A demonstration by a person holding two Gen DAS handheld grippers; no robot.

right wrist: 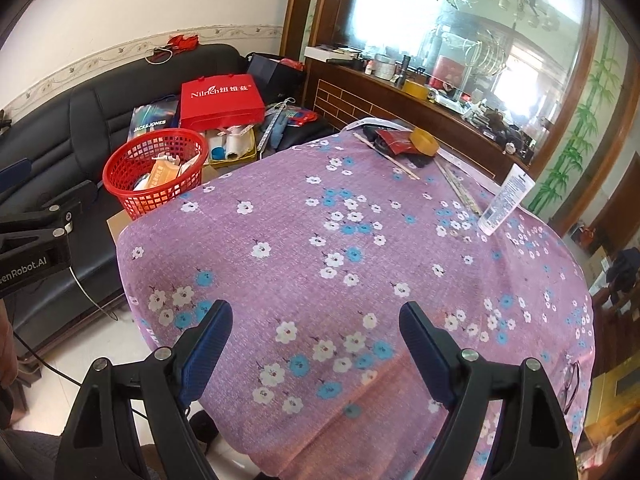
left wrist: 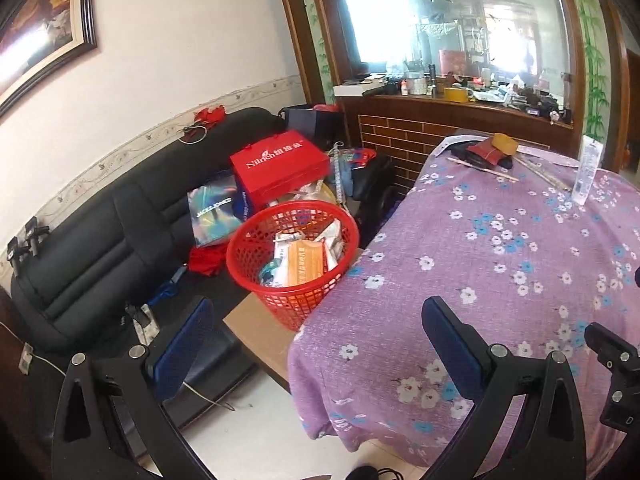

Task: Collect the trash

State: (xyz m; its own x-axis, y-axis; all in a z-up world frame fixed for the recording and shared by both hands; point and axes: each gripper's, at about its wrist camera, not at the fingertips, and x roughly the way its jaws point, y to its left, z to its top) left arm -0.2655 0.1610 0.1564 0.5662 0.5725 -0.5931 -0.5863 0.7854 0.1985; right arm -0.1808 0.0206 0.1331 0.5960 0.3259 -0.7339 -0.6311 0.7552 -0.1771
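Right wrist view: the right gripper [right wrist: 316, 344] hangs over the near edge of the table, jaws spread wide with nothing between them, only the purple flowered tablecloth [right wrist: 360, 240] below. The left gripper [left wrist: 316, 344] is likewise wide apart and empty, straddling the table's left corner, one finger over the floor and the other over the cloth.

Outward from there the cloth is bare until the far end, where the likely trash lies: a white tube [right wrist: 506, 200] near the right edge, thin wooden sticks [right wrist: 390, 156], a red packet [right wrist: 396, 138] with a yellow tape roll [right wrist: 425, 141] just beside it, all well apart from both grippers. The red mesh basket [right wrist: 156, 168], already holding papers and wrappers, stands on a cardboard box [left wrist: 260, 332] beside the table's left side.

Risks, as I judge them: the reach is long, and a finger dragging low could catch the loose cloth and pull everything along. The sticks are thin and flat, easy to pinch badly or flick off the edge. The tube could roll when nudged. The tape roll may not be trash at all. The basket sits near the box's edge; a hard drop might tip it.
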